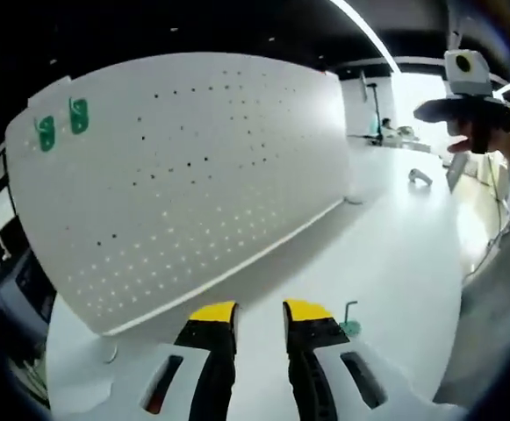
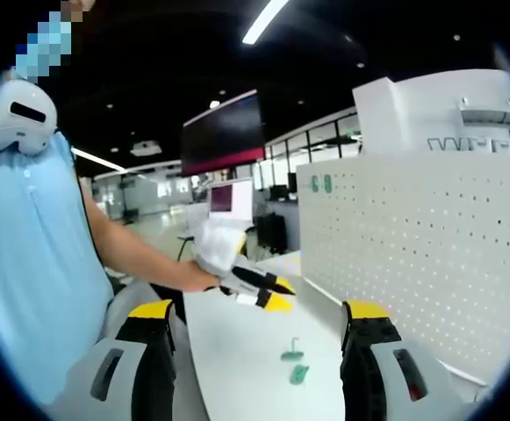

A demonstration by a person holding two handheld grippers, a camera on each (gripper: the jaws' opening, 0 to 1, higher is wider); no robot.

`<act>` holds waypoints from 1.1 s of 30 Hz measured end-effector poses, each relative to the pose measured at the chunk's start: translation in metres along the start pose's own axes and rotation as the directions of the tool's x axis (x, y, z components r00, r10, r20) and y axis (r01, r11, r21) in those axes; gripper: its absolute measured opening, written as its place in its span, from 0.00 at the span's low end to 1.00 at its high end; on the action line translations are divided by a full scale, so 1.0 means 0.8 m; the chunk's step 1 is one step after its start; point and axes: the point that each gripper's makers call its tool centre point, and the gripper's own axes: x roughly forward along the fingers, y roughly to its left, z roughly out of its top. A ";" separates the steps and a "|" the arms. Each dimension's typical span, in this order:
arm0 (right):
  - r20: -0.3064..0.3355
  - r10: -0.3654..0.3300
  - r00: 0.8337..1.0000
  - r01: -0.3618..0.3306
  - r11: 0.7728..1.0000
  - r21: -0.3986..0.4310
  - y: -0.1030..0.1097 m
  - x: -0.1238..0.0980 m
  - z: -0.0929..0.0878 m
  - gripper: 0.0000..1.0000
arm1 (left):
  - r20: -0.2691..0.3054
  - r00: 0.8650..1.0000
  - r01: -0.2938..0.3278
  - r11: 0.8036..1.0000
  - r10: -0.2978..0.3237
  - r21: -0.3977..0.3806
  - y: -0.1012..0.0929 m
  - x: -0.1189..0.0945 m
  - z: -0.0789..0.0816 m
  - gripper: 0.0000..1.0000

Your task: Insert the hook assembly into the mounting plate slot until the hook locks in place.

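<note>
White table (image 1: 386,263) carries the pegboard (image 1: 184,175), two green plates (image 1: 61,124) already mounted at its far corner. My left gripper (image 1: 259,317) and right gripper (image 2: 259,317) both gape, empty. One green hook (image 2: 294,361) lies on the table, not yet picked up or inserted.

— How is the left hand-held gripper (image 1: 259,320) posed?

— It is held low over the tabletop (image 1: 395,254), its yellow-tipped jaws parted by a narrow gap with nothing between them. In the right gripper view it (image 2: 276,294) is seen gripped in the person's hand (image 2: 204,281), the forearm (image 2: 127,250) stretched out from a light blue sleeve.

— And the right hand-held gripper (image 2: 259,338)?

— Its jaws are spread wide and nothing is clasped. In the left gripper view it (image 1: 472,118) is seen raised above the tabletop's far edge.
</note>
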 end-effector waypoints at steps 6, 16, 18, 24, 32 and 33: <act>-0.009 -0.006 1.000 0.006 1.000 0.000 -0.001 -0.001 -0.003 0.78 | -0.032 0.999 0.027 0.999 -0.028 -0.022 -0.006 0.006 -0.014 0.24; -0.014 -0.006 1.000 0.006 1.000 0.005 -0.002 0.000 -0.006 0.78 | -0.123 0.989 0.080 0.997 -0.079 0.004 -0.019 0.019 -0.040 0.25; -0.014 -0.007 1.000 0.007 1.000 0.004 -0.002 0.000 -0.006 0.78 | -0.141 0.986 0.092 0.996 -0.092 -0.002 -0.022 0.022 -0.045 0.25; -0.019 -0.011 1.000 0.011 1.000 0.005 -0.004 0.001 -0.009 0.78 | -0.176 0.978 0.113 0.994 -0.113 -0.008 -0.028 0.028 -0.056 0.26; -0.024 -0.008 1.000 0.008 1.000 0.008 -0.005 0.003 -0.011 0.78 | -0.199 0.971 0.132 0.991 -0.131 -0.010 -0.036 0.035 -0.064 0.24; -0.024 -0.007 1.000 0.008 1.000 0.009 -0.005 0.002 -0.011 0.78 | -0.203 0.970 0.136 0.991 -0.134 -0.007 -0.037 0.036 -0.065 0.24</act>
